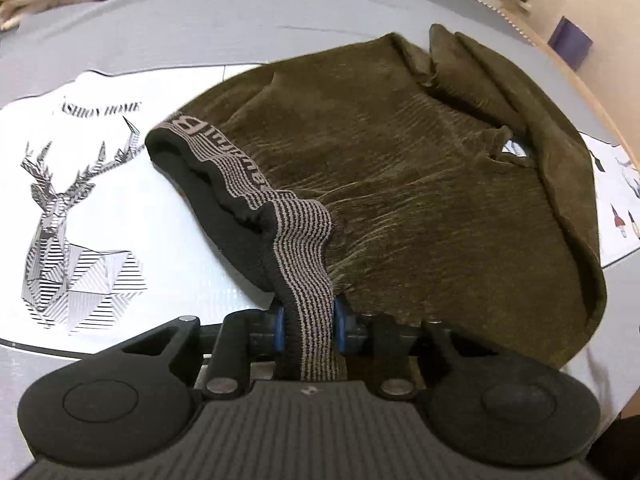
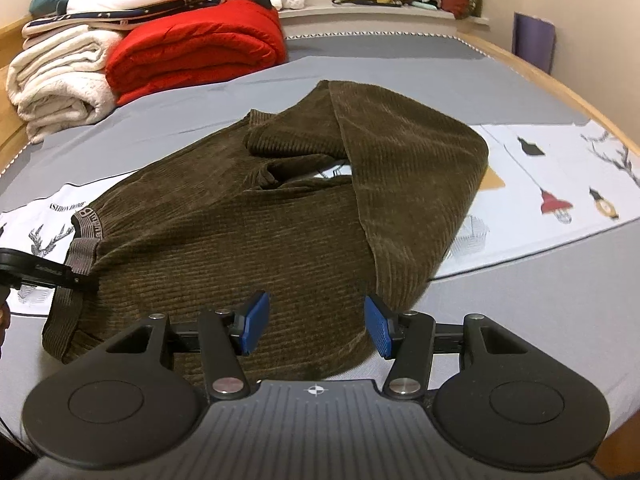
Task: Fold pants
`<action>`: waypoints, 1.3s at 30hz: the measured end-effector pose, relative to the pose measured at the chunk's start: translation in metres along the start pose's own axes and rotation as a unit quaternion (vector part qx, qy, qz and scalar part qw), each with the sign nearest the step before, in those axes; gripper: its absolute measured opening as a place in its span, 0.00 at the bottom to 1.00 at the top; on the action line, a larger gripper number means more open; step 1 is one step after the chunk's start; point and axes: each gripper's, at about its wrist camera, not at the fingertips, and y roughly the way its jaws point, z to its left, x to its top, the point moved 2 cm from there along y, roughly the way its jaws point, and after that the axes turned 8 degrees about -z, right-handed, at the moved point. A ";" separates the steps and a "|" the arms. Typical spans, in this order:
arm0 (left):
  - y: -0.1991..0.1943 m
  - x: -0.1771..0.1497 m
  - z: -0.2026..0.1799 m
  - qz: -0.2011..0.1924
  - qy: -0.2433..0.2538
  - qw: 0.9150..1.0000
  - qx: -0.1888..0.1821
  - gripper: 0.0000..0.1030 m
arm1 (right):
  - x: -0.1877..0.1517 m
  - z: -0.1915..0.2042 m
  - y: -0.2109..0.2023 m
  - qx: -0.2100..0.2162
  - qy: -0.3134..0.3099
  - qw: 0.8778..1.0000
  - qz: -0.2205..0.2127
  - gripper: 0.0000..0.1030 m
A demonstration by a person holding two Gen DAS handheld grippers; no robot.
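Left wrist view: the striped waistband of the olive corduroy pants is seen clamped between the pads of the left gripper, while the right gripper is held spread and empty just above the near edge of the pants. The garment lies on the grey bed cover over a printed white sheet, one leg already laid back across the body. The fold is judged partly done, with the bundle loose and further folding and flattening left.
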 end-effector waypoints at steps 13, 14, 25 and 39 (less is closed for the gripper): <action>-0.039 -0.024 0.087 0.008 -0.010 0.993 0.114 0.24 | -0.017 0.038 -0.003 0.008 -0.077 0.997 0.007 0.53; -0.039 -0.026 0.094 0.013 -0.016 0.992 0.127 0.26 | -0.017 0.039 -0.002 0.007 -0.077 0.997 0.008 0.53; -0.063 -0.019 0.088 -0.044 0.002 0.981 0.191 0.63 | -0.004 0.039 0.012 0.011 -0.040 0.999 0.014 0.53; -0.096 -0.020 0.058 -0.104 0.003 0.987 0.125 0.77 | -0.021 0.116 0.091 0.007 -0.120 0.990 0.073 0.64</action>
